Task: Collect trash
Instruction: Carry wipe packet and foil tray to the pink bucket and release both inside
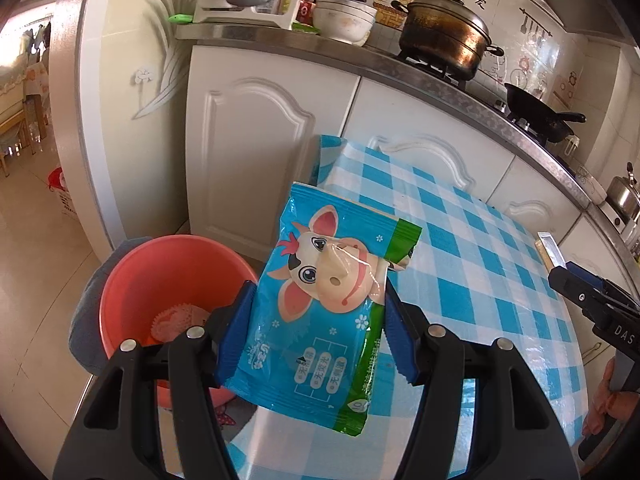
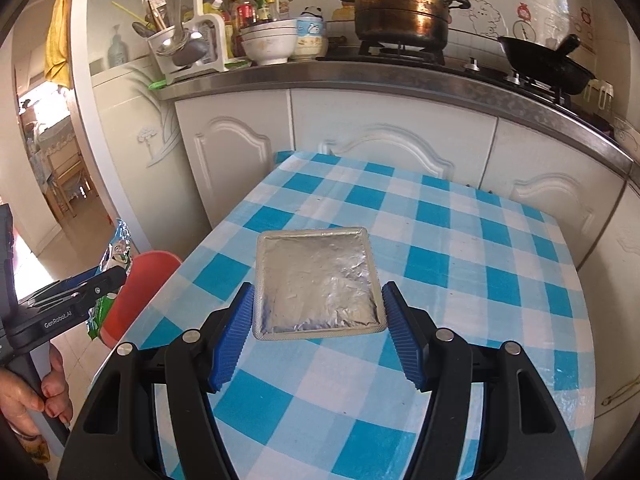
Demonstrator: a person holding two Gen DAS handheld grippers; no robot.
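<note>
Between the blue pads: left gripper (image 1: 318, 330) is clamped on the wipes packet (image 1: 328, 300), pinching it across its width, so the long axis runs up and away from the fingers.
Packet vs bucket: this is the bit that matters. The packet hangs up in the air at the table's left edge, and the red bucket (image 1: 160, 280) sits lower and off to its left, mouth open. Looks to me like a short swing left and a drop.
Bucket contents: something pale and crinkly at the bottom, can't tell what.
Right side: right gripper (image 2: 318, 332) has its fingers spread, one either side of the near end of the foil pack (image 2: 318, 280), maybe just touching the edges, hard to say. The pack lies flat on the checked table (image 2: 460, 240), long axis pointing away from the fingers.
Nearer hand: the left one is by far closer to the bucket; the foil pack is well to the right of it, mid table.
In the way: nothing between packet and bucket that I can see. Cupboard doors (image 1: 256, 152) stand behind the bucket, and pot (image 2: 400, 4) and pan (image 2: 548, 68) are up on the counter, well clear.
</note>
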